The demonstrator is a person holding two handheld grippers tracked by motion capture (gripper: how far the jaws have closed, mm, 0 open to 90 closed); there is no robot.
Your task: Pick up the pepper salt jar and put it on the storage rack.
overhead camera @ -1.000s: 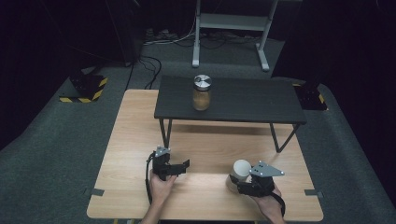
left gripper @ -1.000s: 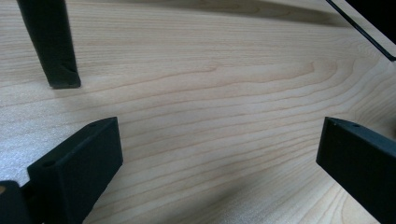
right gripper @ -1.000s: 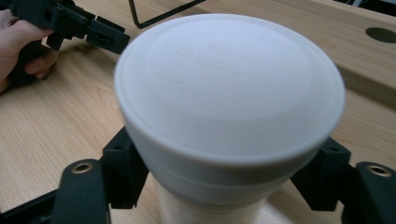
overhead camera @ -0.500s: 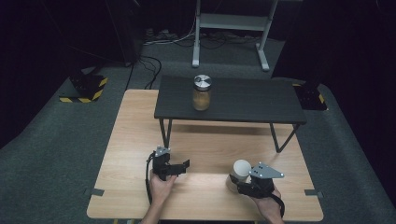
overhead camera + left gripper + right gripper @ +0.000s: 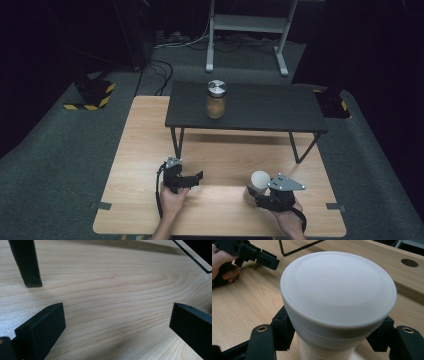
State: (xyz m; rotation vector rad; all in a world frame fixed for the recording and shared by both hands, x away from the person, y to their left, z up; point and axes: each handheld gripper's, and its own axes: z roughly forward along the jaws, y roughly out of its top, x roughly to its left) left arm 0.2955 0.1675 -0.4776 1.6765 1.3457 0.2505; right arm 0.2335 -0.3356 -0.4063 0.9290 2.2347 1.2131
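1. Little has shifted since the earlier frames: both hands sit in the same spots near the bottom of the high view, and the right claw (image 5: 251,192) has just been closing its jaws, with the white-lidded jar (image 5: 259,182) between them.
2. That jar stands upright on the wooden worktop (image 5: 150,150), lower right of centre in the high view. In the right gripper view its white lid (image 5: 338,287) looms close, and the black jaws press in on the pale body just under the lid from either side. The right claw is clamped on the jar.
3. The left claw (image 5: 196,178) rests low on the worktop at lower centre-left, jaws spread wide with only bare wood grain between them in the left gripper view.
4. A second jar with a metal lid (image 5: 216,99) stands on the dark raised shelf (image 5: 280,112) at the upper centre, well apart from both claws.
5. Judging progress: the grasp looks done, but the jar is not yet lifted. Carrying it off, perhaps up to the shelf, or opening it with the free left claw, remains ahead.
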